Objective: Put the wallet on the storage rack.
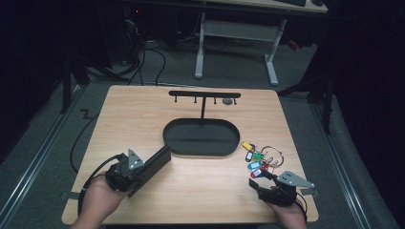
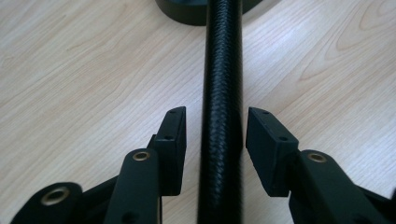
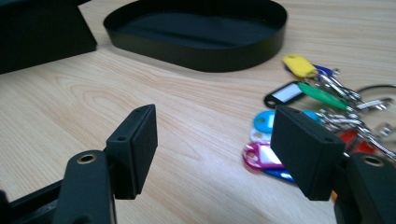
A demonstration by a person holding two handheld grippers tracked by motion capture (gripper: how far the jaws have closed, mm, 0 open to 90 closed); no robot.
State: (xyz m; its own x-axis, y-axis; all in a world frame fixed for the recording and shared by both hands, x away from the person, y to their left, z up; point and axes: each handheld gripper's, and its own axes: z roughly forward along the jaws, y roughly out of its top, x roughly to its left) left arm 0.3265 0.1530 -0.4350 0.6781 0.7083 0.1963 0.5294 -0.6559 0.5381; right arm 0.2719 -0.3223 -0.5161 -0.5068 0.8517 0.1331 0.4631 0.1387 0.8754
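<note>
A long black bar-shaped case (image 1: pixel 160 157) with a woven texture lies on the wooden table and points at the black oval tray (image 1: pixel 173 143). My left gripper (image 1: pixel 143 172) straddles its near end. In the left gripper view the case (image 2: pixel 223 70) runs between the jaws of the left gripper (image 2: pixel 215 123); the pads stand off it, with a clear gap on the left and a thin one on the right. My right gripper (image 1: pixel 261 180) is open just short of a bunch of keys with coloured tags (image 1: pixel 258 160). In the right gripper view the keys (image 3: pixel 308 88) lie ahead of the right gripper (image 3: pixel 215 126), to the right.
A black T-shaped hanger (image 1: pixel 204 94) with small hooks rises from the back of the tray (image 3: pixel 196 56). A large key ring (image 1: pixel 273 153) lies by the tags near the table's right edge. A white desk frame (image 1: pixel 236 36) and cables sit on the floor beyond.
</note>
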